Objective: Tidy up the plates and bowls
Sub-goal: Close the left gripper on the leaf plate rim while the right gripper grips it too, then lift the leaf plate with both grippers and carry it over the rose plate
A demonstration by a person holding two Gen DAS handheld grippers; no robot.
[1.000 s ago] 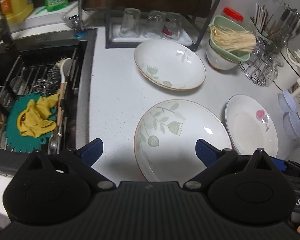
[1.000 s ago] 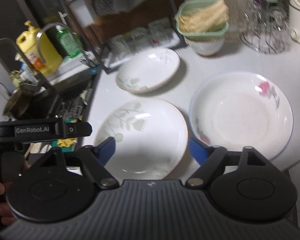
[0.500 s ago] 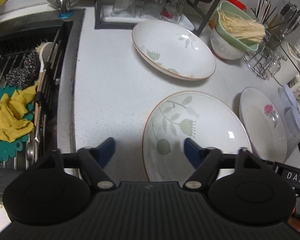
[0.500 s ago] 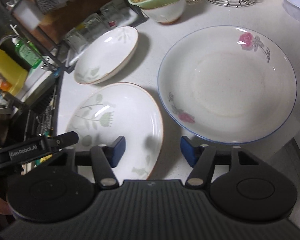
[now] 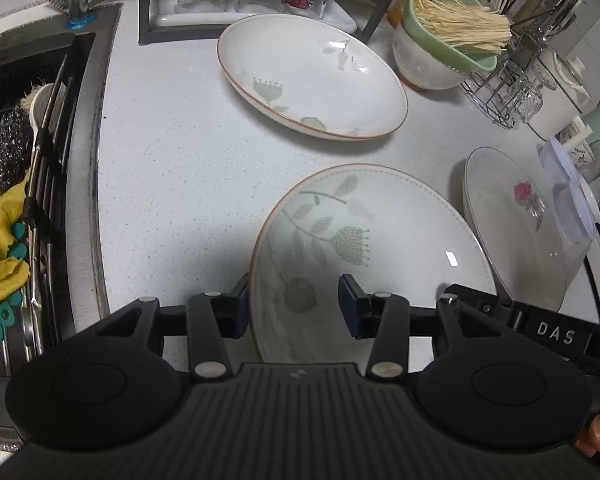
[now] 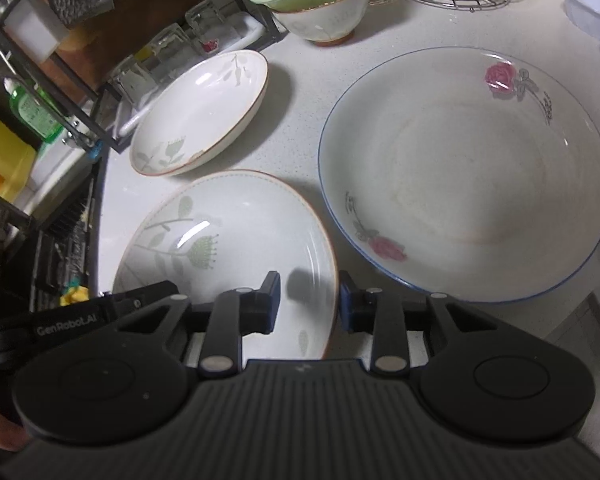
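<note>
White speckled stone forms the countertop (image 5: 172, 168), and three shallow dishes lie on it. Nearest the cameras is a leaf-patterned plate (image 5: 380, 240) with a thin brown rim and a pale green stem-and-seedhead drawing. Both hand-held tools meet at this plate. The left gripper (image 5: 294, 306) straddles the plate's left near edge: one blue-padded finger sits outside the rim, just beside it, the other over the plate's inside, and the jaws are closing, with a gap still visible on the inner side. The right gripper (image 6: 309, 301) straddles the plate's right near edge in the same way, one finger over the inside and one outside the rim; its jaws are also closing and have not yet pinched the rim. Behind the near plate, apart from it, lies a second leaf-patterned plate (image 5: 312, 76) of the same design, close to a dark metal rack (image 5: 260, 12) holding upturned glasses. To the right of the near plate, just beside it, sits a rose-patterned plate (image 6: 464, 172) with a thin blue rim and two pink roses. Farther back stands a white bowl (image 5: 420, 64) with a green bowl (image 5: 440, 28) of pale straw-like sticks nested in it. On the left is a sink (image 5: 32, 160) holding a yellow cloth (image 5: 0, 248).
</note>
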